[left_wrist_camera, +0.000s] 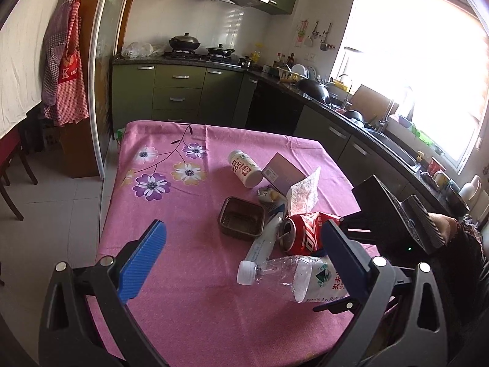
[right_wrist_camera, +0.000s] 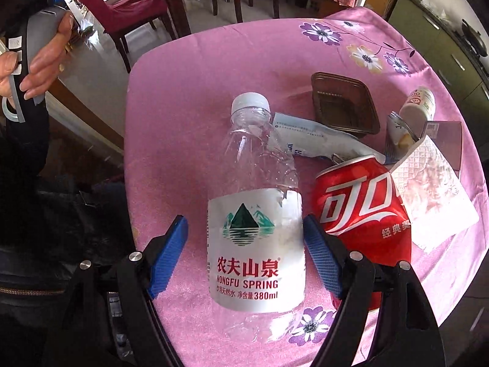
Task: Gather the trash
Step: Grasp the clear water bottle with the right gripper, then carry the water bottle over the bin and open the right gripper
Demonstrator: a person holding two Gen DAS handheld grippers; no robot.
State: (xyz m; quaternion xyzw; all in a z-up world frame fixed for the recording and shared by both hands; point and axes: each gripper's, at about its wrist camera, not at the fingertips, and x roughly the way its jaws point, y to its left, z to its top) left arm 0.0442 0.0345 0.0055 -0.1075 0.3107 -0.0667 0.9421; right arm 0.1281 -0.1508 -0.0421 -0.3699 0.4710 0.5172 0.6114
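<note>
Trash heaped on pink tabletop (right_wrist_camera: 183,98): clear bottle (right_wrist_camera: 256,214) on its side, red can (right_wrist_camera: 363,211) touching it, brown tray (right_wrist_camera: 343,104), tissue (right_wrist_camera: 434,189), white jar (right_wrist_camera: 417,104) beyond. Right tongs (right_wrist_camera: 244,257) wide, straddling bottle's label, pads not pressing. Left tongs (left_wrist_camera: 244,257) spread wide, empty, above near edge.
</note>
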